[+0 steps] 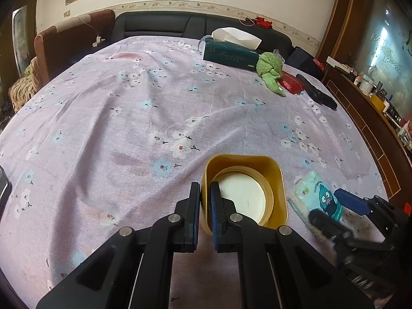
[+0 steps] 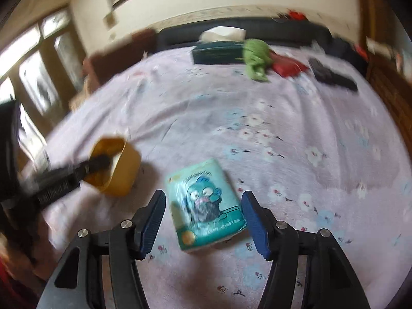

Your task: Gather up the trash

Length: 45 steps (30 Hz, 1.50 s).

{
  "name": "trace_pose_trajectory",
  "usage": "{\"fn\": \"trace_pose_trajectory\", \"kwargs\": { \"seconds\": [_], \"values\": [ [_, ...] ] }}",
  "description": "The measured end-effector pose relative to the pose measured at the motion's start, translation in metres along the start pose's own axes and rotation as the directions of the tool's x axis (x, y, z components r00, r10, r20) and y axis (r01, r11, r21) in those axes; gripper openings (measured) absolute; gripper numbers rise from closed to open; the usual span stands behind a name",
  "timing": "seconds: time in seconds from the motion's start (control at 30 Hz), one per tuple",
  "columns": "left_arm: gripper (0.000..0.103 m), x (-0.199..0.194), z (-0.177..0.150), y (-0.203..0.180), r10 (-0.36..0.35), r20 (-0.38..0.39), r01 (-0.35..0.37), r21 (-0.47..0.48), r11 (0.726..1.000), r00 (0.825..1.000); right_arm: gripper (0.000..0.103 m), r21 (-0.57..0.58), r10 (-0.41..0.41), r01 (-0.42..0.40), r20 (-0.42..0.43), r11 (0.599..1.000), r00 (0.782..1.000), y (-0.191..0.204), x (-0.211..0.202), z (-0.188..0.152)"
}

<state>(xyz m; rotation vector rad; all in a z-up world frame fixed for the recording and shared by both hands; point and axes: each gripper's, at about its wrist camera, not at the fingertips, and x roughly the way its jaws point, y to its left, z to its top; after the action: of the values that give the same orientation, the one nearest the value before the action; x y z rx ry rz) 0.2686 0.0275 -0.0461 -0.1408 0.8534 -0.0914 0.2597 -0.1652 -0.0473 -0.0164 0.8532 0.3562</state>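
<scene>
yellow bin wall pinched by left hand-held gripper on the bed. right hand-held gripper spread around teal tissue pack, pads not touching. slick wrapper may slip if the jaws close off-centre.

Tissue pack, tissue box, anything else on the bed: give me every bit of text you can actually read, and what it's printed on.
Nothing reads cleanly.
Teal tissue pack: white characters along its lower edge and slanted lettering beside the cartoon face, both too blurred to read.
Dark green tissue box: one line of pale cursive script, too small to make out.
Glass panel at right: pale reflected lettering, illegible.
Yellow container: no print visible.
</scene>
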Motion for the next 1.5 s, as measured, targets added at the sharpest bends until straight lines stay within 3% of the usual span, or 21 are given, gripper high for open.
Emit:
{"fn": "trace_pose_trajectory", "kwargs": {
  "seconds": [0.1,0.2,0.3,0.37,0.5,0.77,1.5],
  "values": [
    [0.007,0.000,0.000,-0.002,-0.003,-0.002,0.003,0.009,1.000,1.000,0.065,-0.083,-0.079,0.078,-0.004,0.994,0.997,0.013,0.009,-0.004],
    [0.007,0.001,-0.001,-0.005,-0.008,-0.002,0.008,0.021,1.000,1.000,0.065,-0.048,-0.041,0.040,-0.025,0.998,0.999,0.002,0.012,-0.007],
    [0.007,0.000,-0.002,-0.009,-0.008,0.002,0.008,0.034,0.999,1.000,0.056,-0.001,-0.020,0.020,-0.012,1.000,1.000,-0.008,0.010,-0.006],
    [0.007,0.001,-0.002,-0.011,-0.012,-0.002,0.012,0.043,0.999,1.000,0.039,0.011,-0.027,0.027,-0.005,1.000,1.000,-0.009,0.008,-0.007],
    [0.007,0.000,-0.003,-0.014,-0.010,0.007,0.010,0.060,0.998,1.000,0.029,0.009,-0.045,0.045,0.006,0.999,0.999,-0.007,0.006,-0.007],
    [0.007,-0.002,-0.004,-0.016,-0.009,0.017,0.008,0.071,0.997,1.000,0.029,0.091,-0.105,0.094,0.123,0.991,0.987,-0.024,-0.016,-0.004],
    [0.007,-0.007,-0.004,-0.018,-0.005,0.036,0.002,0.073,0.997,0.999,0.029,0.082,-0.132,0.120,0.161,0.989,0.978,-0.023,-0.026,-0.006]
  ]
}}
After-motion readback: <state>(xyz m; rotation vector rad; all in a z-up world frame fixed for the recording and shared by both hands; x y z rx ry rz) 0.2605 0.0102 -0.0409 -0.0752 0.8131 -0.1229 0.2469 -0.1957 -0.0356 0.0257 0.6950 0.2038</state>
